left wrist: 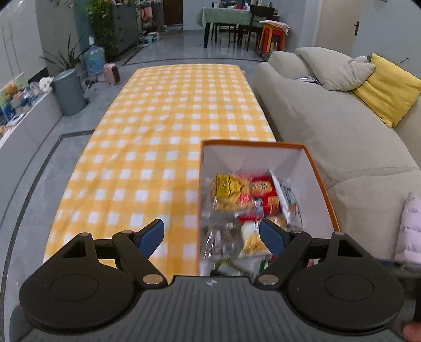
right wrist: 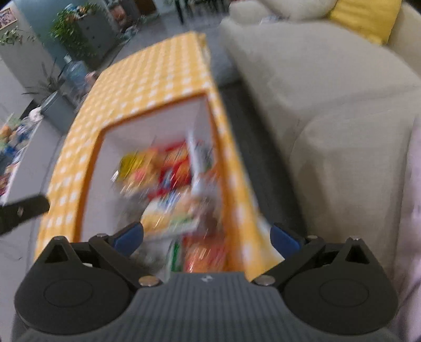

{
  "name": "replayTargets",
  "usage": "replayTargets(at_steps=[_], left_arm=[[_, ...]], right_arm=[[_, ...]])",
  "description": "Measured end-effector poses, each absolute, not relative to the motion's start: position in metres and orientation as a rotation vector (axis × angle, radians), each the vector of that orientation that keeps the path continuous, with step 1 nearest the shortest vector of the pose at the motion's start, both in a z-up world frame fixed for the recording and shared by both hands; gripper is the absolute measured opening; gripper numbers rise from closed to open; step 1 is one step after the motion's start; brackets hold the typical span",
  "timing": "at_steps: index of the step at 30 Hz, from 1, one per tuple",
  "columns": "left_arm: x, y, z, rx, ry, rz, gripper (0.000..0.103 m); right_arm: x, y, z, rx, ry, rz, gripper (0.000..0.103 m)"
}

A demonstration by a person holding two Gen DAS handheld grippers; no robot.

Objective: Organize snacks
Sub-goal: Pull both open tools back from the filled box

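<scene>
Both grippers, left gripper (left wrist: 211, 238) and right gripper (right wrist: 208, 236), gape wide, empty, above the snack box (left wrist: 319, 181); sofa (left wrist: 329, 126) beside.

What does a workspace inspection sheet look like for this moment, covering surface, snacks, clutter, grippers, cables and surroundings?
Surface: table with yellow checked cloth, bare apart from the box.
Job's things: orange-rimmed box at the sofa-side edge, holding mixed snack packets.
Clutter: nothing seen on the cloth.
Grippers: left gripper open, empty, straddling the box's wall; right gripper open, empty, above the box.
Cables: nothing seen.
Surroundings: beige sofa with yellow cushion, grey bin, water jug, dining table behind.
</scene>
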State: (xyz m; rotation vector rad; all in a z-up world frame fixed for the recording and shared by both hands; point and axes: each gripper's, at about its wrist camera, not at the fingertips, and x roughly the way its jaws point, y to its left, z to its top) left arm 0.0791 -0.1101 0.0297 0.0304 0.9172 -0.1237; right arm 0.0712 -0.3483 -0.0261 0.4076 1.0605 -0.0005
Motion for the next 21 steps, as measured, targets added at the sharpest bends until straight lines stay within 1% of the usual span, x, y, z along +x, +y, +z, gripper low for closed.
replayTargets(at_steps=[8, 11, 16, 21], left_arm=[[0.04, -0.086, 0.025, -0.018, 0.979, -0.133, 0.096], [0.032, -0.083, 0.024, -0.02, 1.01, -0.135, 0.095], [0.017, -0.084, 0.023, 0.02, 1.023, -0.128, 0.095], [0.011, -0.084, 0.017, 0.007, 1.068, -0.137, 0.095]], right_arm=[[0.01, -0.31, -0.009, 0.394, 1.112, 0.03, 0.1], [0.005, -0.294, -0.005, 0.333, 1.203, 0.014, 0.1], [-0.01, -0.279, 0.004, 0.336, 1.225, 0.017, 0.1], [-0.011, -0.267, 0.012, 0.264, 1.244, -0.009, 0.1]])
